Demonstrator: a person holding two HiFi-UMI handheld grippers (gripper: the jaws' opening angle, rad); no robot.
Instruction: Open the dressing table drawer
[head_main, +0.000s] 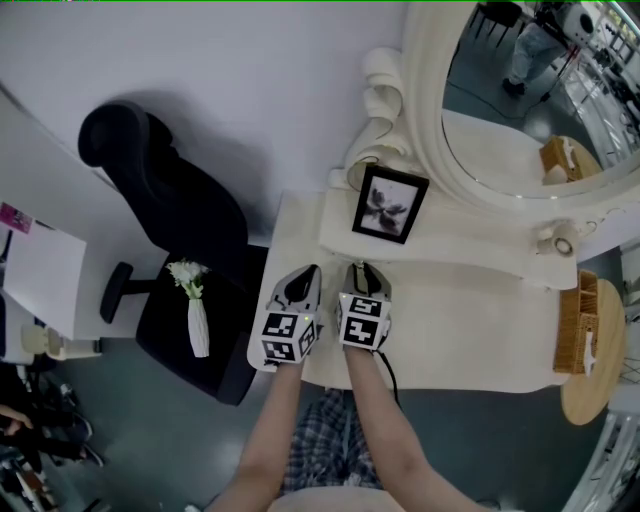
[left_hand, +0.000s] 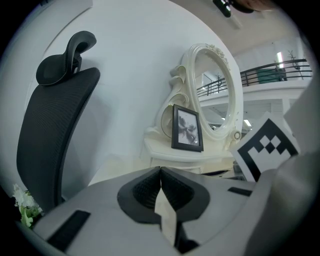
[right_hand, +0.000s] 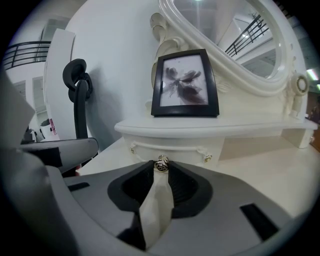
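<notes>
The right claw (right_hand: 161, 169) is pinching the small metal knob (right_hand: 161, 163) between its tips, jaws nearly together on it, probably so that a pull back can slide the drawer (right_hand: 175, 152) out. The drawer is sitting closed just beyond the tips, under the shelf bearing the picture frame (right_hand: 185, 84). Alongside to the left, the left claw (left_hand: 160, 174) is hovering shut and empty over the counter (right_hand: 270, 175).

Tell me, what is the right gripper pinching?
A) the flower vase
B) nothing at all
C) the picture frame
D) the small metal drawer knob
D: the right gripper view shows the right gripper clamped on the shiny drawer knob, which sits between its two tips.
</notes>
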